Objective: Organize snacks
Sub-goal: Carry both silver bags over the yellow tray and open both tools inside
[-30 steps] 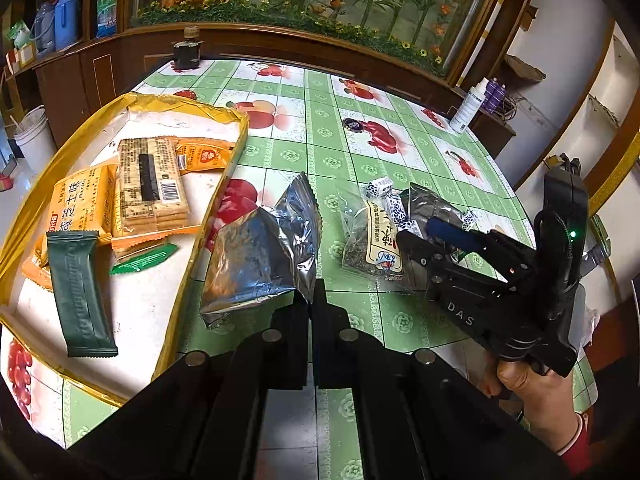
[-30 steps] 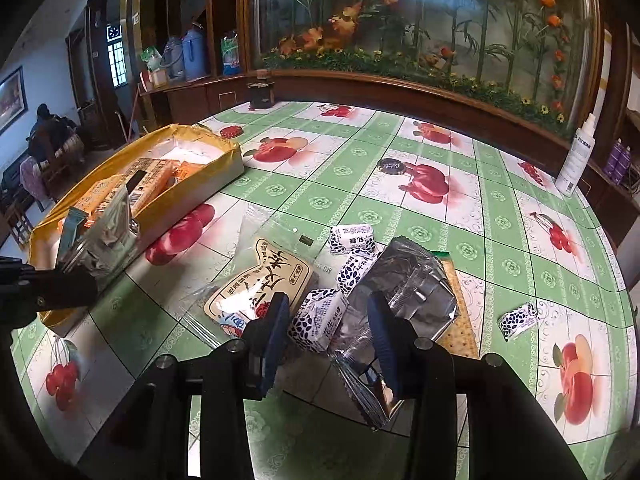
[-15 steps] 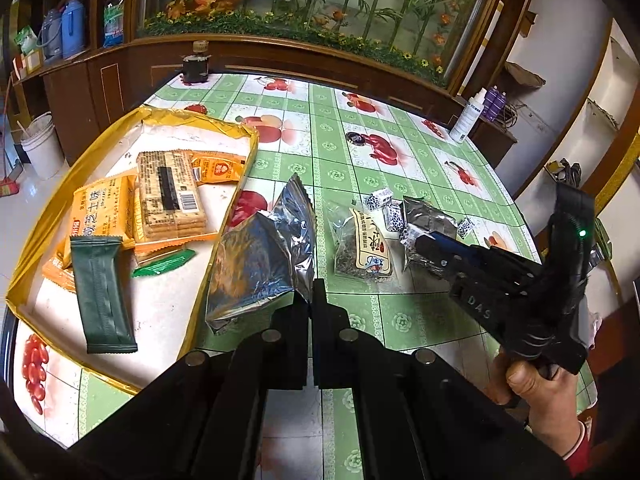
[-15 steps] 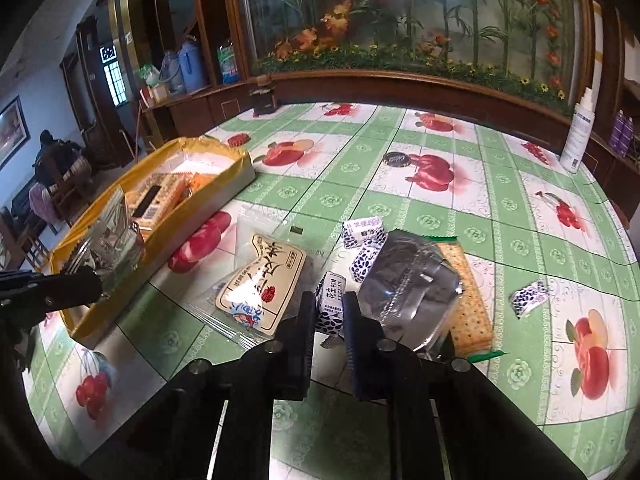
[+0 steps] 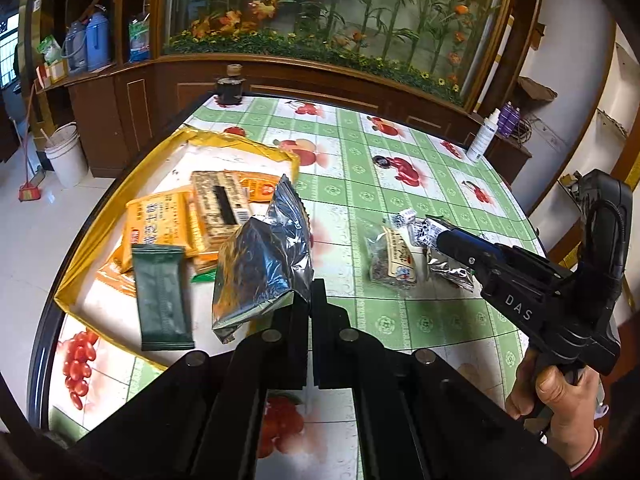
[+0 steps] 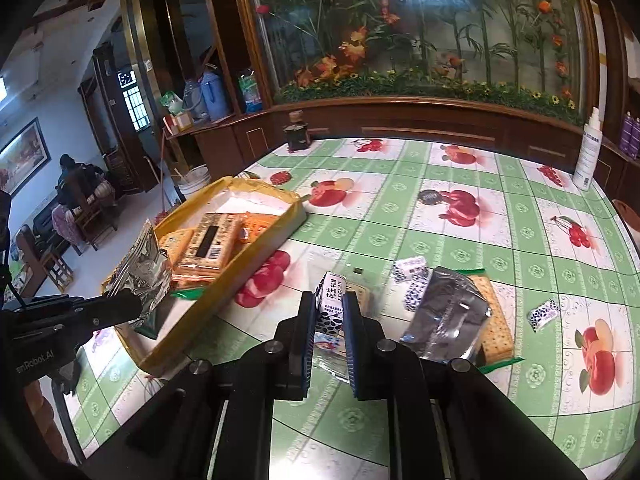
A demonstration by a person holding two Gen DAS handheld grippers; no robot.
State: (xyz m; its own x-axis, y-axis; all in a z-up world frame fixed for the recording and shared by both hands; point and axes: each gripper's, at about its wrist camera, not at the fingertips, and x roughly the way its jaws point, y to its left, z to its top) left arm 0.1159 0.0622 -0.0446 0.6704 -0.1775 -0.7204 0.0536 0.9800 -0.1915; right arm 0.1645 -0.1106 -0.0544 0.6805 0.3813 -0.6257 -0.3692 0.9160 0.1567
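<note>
- Left gripper (image 5: 310, 300): jaws clamped on the edge of a crumpled silver foil packet (image 5: 264, 268), held up off the counter (image 5: 360, 184) by the tray's near rim.
- Right gripper (image 6: 326, 316): jaws pinched on a small blue-and-white patterned candy (image 6: 332, 300), raised above the counter.
- Just beyond it: a clear bag with a cream label (image 5: 394, 258), more patterned candies (image 6: 410, 268), a grey packet (image 6: 448, 316) lying on a cracker pack (image 6: 496, 328).
- Farther left: yellow tray (image 5: 80, 264) holding a green bar (image 5: 162, 296) and orange biscuit packs (image 5: 158, 228).
</note>
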